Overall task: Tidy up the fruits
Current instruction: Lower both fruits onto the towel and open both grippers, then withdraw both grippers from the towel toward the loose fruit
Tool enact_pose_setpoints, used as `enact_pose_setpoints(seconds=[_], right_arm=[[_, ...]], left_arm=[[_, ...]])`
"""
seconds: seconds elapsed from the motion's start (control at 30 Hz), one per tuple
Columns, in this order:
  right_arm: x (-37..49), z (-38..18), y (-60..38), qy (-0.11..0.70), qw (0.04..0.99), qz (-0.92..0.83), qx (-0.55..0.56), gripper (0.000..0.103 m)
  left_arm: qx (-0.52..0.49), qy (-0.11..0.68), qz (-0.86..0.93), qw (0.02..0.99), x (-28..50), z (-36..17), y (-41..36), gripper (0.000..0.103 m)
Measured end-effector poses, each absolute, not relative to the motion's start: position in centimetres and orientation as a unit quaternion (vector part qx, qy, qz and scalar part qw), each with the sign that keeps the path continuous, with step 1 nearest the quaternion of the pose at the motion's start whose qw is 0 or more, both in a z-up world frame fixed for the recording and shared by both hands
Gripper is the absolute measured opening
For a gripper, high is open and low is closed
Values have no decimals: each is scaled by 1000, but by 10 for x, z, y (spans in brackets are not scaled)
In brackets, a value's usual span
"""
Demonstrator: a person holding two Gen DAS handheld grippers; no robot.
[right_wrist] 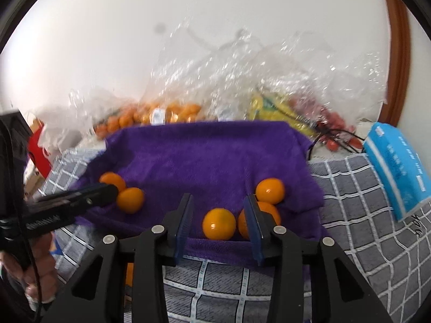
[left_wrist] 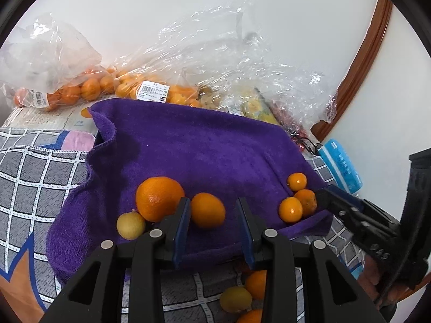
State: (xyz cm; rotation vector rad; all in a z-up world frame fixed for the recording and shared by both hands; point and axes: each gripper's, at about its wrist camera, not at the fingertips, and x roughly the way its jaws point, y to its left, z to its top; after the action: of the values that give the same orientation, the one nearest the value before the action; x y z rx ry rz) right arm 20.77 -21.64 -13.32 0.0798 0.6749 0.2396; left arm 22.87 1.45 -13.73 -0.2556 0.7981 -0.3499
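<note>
Barcode label (left_wrist: 152, 92) on bagged oranges (left_wrist: 89, 88), print unreadable; both claws apart, empty.

A large orange (left_wrist: 159, 198) lies on the purple towel (left_wrist: 202, 148), touching a smaller oval orange fruit (left_wrist: 208, 210) on its right and a pale yellow-green fruit (left_wrist: 131, 225) at its near left. Three small oranges (left_wrist: 297, 199) cluster at the towel's right edge.
</note>
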Motion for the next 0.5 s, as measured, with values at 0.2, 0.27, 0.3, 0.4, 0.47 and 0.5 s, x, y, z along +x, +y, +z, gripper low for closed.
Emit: enact_pose_setpoints(seconds=[0.2,0.27,0.3,0.4,0.47,0.5], right_arm=[[181,-122,-214,327,939,105,28,41],[173,-121,-211,333,937,99,19,41],[168,-120,-210,335,937,96,15,41],[152,-114,-206,329,940,93,5,42],[143,-110,-202,317,944,89,0,46],[139,-109,-201,312,946,89,-2,47]], left_arm=[[-113,375,-164,905,218,-124,13,37],[-98,364,-156,913,211,-115,11,37],[-94,360,-152,916,207,-110,12,37],[-93,357,-155,916,193,-100,14,37],[-82,357,-146,919,182,-94,16,37],[-75,356,-142,921,176,-92,17,37]])
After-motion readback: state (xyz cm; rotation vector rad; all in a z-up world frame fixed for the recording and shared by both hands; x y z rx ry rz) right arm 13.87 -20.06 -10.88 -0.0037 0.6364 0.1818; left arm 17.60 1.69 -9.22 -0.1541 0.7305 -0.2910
